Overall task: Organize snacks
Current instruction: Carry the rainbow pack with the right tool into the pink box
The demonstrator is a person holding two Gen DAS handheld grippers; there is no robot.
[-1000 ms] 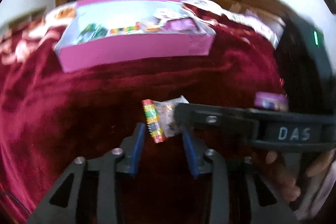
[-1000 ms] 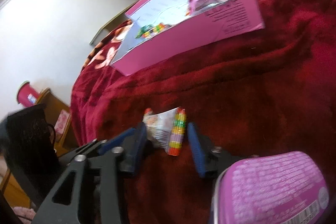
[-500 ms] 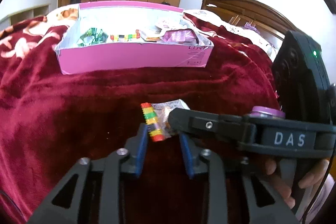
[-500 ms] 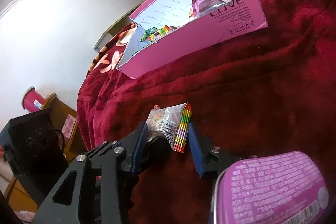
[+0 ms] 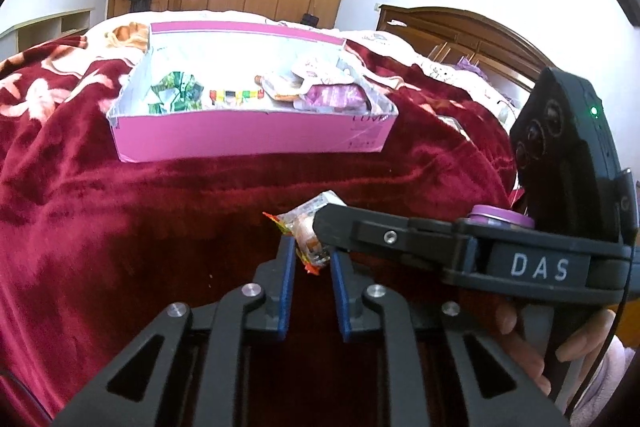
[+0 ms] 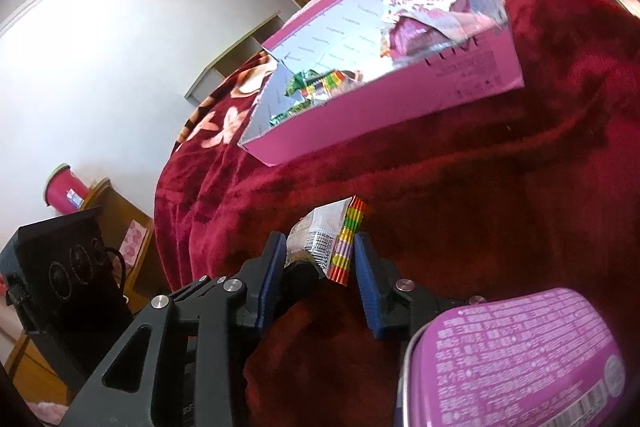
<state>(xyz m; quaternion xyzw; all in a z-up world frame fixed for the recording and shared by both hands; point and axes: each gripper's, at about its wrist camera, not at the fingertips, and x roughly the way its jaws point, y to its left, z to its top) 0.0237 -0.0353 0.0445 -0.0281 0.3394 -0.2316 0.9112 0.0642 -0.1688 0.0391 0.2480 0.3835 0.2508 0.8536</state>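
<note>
Red bedspread (image 5: pixel 120 247): both grippers pinch one snack packet (image 5: pixel 308 239), just lifted.
Left gripper (image 5: pixel 310 259) and right gripper (image 6: pixel 320 259) just closed on it; pink box (image 5: pixel 248 139) already holds several snacks; purple tub (image 6: pixel 512 359) left.

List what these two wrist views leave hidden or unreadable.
- Snack packet: left wrist view, its right end sits behind the right gripper, whose jaws have just been closing on it.
- Pink box: both views, the near wall hides the lower contents.
- Purple tub: right wrist view, cut off by the frame edge; label too small to read.
</note>
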